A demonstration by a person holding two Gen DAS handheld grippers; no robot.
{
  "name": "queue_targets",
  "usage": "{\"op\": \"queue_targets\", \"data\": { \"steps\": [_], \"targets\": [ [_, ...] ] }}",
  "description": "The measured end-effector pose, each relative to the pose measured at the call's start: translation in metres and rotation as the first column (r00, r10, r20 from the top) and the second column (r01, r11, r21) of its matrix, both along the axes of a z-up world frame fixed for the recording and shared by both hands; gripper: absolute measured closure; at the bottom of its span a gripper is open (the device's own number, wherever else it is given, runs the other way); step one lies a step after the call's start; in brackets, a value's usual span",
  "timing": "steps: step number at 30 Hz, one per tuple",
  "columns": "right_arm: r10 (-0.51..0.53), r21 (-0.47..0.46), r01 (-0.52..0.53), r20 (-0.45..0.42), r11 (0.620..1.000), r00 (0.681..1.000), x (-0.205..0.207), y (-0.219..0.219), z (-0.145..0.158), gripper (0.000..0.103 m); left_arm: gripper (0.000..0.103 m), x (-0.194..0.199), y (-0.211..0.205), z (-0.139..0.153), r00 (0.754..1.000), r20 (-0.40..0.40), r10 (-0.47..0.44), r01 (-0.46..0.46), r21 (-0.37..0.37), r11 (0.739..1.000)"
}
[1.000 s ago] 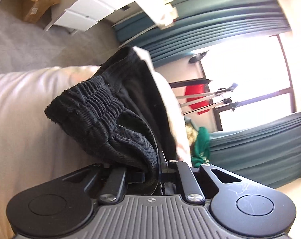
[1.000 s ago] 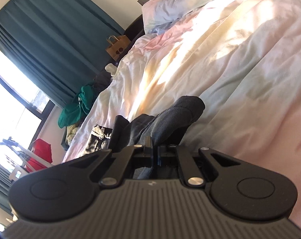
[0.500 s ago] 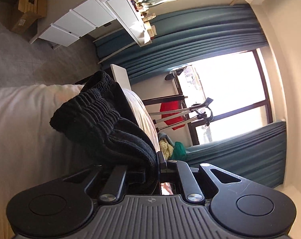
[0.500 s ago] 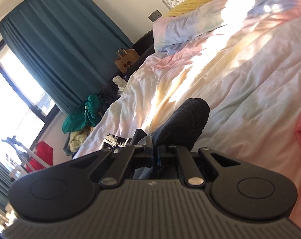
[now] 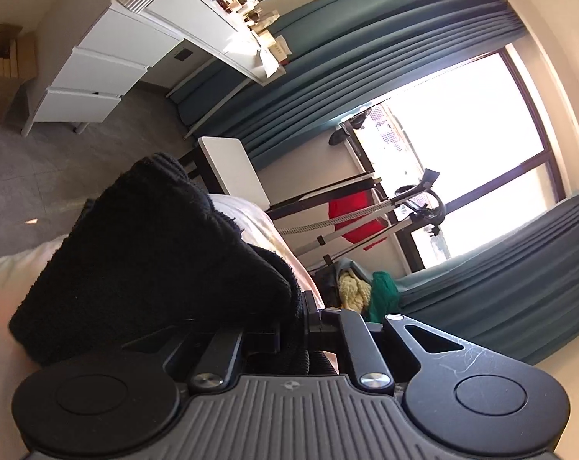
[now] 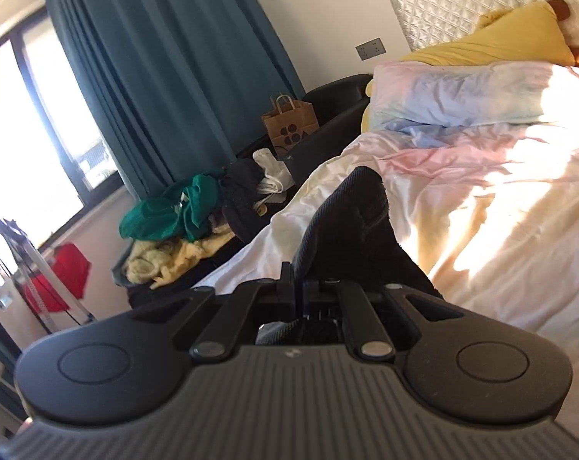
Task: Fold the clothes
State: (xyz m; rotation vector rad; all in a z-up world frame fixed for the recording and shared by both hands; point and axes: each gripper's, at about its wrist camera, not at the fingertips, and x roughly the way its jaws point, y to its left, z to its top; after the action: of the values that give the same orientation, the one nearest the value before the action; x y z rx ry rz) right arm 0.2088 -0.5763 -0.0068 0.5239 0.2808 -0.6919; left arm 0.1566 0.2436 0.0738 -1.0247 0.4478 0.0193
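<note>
Lifted higher, black garment [image 5: 155,253] pinched between both fingers [image 6: 285,280]

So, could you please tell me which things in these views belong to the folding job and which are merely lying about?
Part of the job:
- black garment, pinched at two places
- left gripper, shut on it
- right gripper, shut on it
- bed beneath

Just lying about:
- clothes pile by the curtain
- paper bag
- yellow pillow
- white drawers

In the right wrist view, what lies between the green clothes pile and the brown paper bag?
Between the green clothes pile and the brown paper bag lie a dark garment and a white cloth, seen in the right wrist view.
</note>
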Motion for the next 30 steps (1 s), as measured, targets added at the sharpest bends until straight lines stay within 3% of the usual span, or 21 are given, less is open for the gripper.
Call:
{"op": "queue_targets", "data": {
  "steps": [3, 7, 10, 13, 15, 18, 20, 23, 26, 28, 30],
  "targets": [
    [0.010, -0.048, -0.015, -0.103, 0.999, 0.995, 0.061, 0.002, -0.020, 0.096, 0.093, 0.069, -0.007, -0.017, 0.999, -0.028, 0.024, -0.023, 0.021, 1.000],
    [0.033, -0.085, -0.049, -0.188, 0.995, 0.982, 0.116, -0.002, -0.060, 0.096, 0.093, 0.146, -0.024, -0.048, 0.993, -0.112, 0.044, -0.025, 0.164, 0.986],
    [0.053, -0.068, -0.074, -0.262, 0.995, 0.964, 0.140, -0.005, -0.090, 0.096, 0.092, 0.181, -0.033, -0.072, 0.981, -0.187, 0.047, -0.002, 0.234, 0.972],
    [0.065, -0.033, -0.078, -0.302, 0.996, 0.951, 0.151, -0.005, -0.108, 0.093, 0.089, 0.197, -0.031, -0.089, 0.972, -0.231, 0.032, 0.022, 0.229, 0.973],
    [0.082, 0.005, -0.084, -0.297, 0.996, 0.951, 0.150, -0.009, -0.109, 0.090, 0.087, 0.195, -0.028, -0.091, 0.974, -0.227, 0.012, 0.036, 0.205, 0.978],
    [0.109, 0.067, -0.096, -0.248, 0.993, 0.963, 0.134, -0.018, -0.103, 0.082, 0.072, 0.183, -0.024, -0.084, 0.980, -0.199, -0.028, 0.071, 0.214, 0.974],
    [0.116, 0.119, -0.096, -0.181, 0.988, 0.977, 0.113, -0.021, -0.096, 0.069, 0.050, 0.163, -0.023, -0.076, 0.984, -0.174, -0.050, 0.088, 0.216, 0.972],
    [0.117, 0.196, -0.106, -0.043, 0.975, 0.992, 0.068, -0.017, -0.088, 0.053, 0.041, 0.117, -0.025, -0.068, 0.987, -0.142, -0.081, 0.105, 0.170, 0.980],
    [0.121, 0.318, -0.149, 0.107, 0.936, 0.987, 0.017, -0.006, -0.092, 0.042, 0.023, 0.065, -0.031, -0.071, 0.989, -0.105, -0.104, 0.112, 0.080, 0.990],
    [0.112, 0.392, -0.187, 0.205, 0.901, 0.972, -0.017, 0.001, -0.094, 0.042, 0.023, 0.032, -0.037, -0.081, 0.990, -0.097, -0.103, 0.106, 0.022, 0.994],
    [0.117, 0.474, -0.222, 0.241, 0.852, 0.963, -0.034, 0.011, -0.105, 0.042, 0.023, 0.003, -0.041, -0.096, 0.990, -0.110, -0.090, 0.086, -0.040, 0.995]
  ]
}}
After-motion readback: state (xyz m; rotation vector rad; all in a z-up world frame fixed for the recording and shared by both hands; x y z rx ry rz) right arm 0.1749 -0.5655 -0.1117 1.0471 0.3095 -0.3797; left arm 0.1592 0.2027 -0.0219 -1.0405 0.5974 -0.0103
